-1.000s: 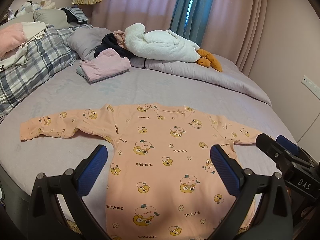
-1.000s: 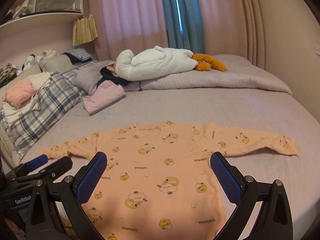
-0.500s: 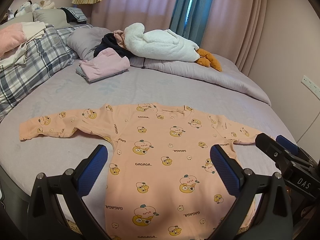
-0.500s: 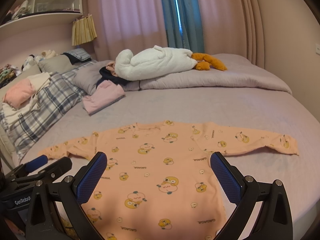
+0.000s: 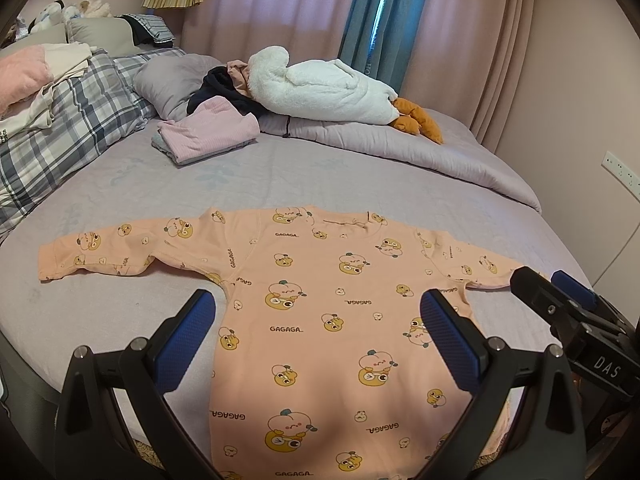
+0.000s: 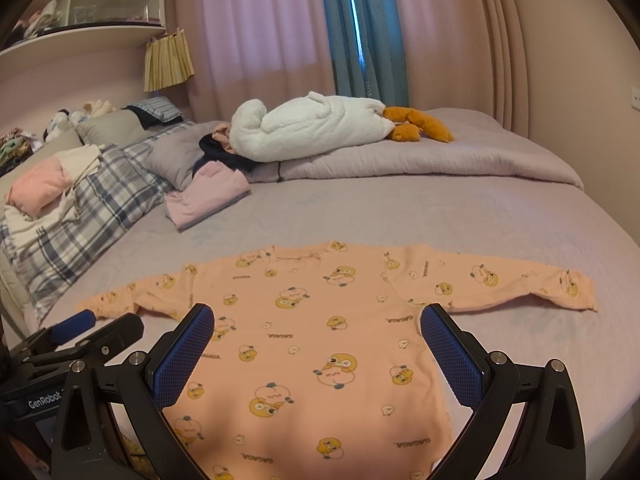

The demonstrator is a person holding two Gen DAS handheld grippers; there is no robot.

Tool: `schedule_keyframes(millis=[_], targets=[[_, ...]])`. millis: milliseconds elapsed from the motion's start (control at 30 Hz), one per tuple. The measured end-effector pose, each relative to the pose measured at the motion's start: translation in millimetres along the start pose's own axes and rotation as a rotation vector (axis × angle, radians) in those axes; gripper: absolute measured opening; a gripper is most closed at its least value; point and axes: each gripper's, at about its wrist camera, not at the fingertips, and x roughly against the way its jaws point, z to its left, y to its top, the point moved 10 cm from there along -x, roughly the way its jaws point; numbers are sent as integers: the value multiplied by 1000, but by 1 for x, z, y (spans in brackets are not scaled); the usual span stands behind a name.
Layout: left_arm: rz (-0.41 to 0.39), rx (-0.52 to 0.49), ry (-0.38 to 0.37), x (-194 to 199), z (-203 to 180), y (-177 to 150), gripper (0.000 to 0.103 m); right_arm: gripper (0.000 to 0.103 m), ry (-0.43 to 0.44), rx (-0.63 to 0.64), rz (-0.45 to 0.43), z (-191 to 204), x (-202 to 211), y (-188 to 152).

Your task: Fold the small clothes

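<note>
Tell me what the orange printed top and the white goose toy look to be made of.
Orange printed top: likely thin cotton knit, matte; it lies limp and flat with soft creases and stitched seams. White goose toy: looks like fluffy plush fleece, stuffed; its surface is nubby and its shape stays rounded.

I am in a home bedroom. A wide bed [image 5: 360, 176] with a lilac sheet fills my view, its rolled lilac duvet [image 6: 440, 160] at 1 o'clock. Plaid pillows [image 5: 80, 120] lie at 10 o'clock with soft clothes heaped on them. A white plush goose [image 6: 312, 128] sprawls at 12 o'clock beside a folded pink garment [image 5: 208, 132]. Pink and teal curtains [image 6: 360, 28] hang behind, and a wall shelf [image 6: 80, 40] with a fringed lampshade [image 6: 166, 64] sits at 11 o'clock.
</note>
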Motion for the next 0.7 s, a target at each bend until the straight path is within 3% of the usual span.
schedule_keyframes(millis=[700], targets=[[11,5,3,-1,-3,1,102,102,-4,-1,1,-2,0,0]])
